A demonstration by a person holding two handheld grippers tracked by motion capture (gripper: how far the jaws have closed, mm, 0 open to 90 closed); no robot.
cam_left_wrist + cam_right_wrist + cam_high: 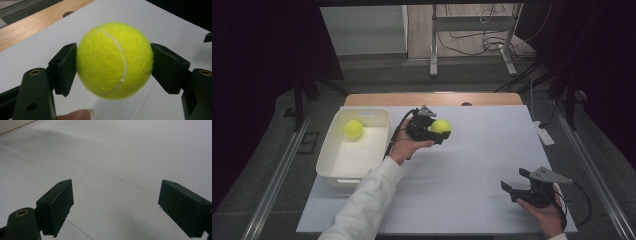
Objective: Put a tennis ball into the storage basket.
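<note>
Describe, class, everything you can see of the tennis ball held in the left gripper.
The tennis ball is bright yellow-green with a fuzzy, felt-like cover and a curved white seam running down its face. It looks whole and round, not visibly squashed. The left gripper clamps it, one black pad pressing each side, and holds it above the white table surface, to the right of the white tub. The pads are all that can be seen touching it; a fingertip shows below it, apart.
</note>
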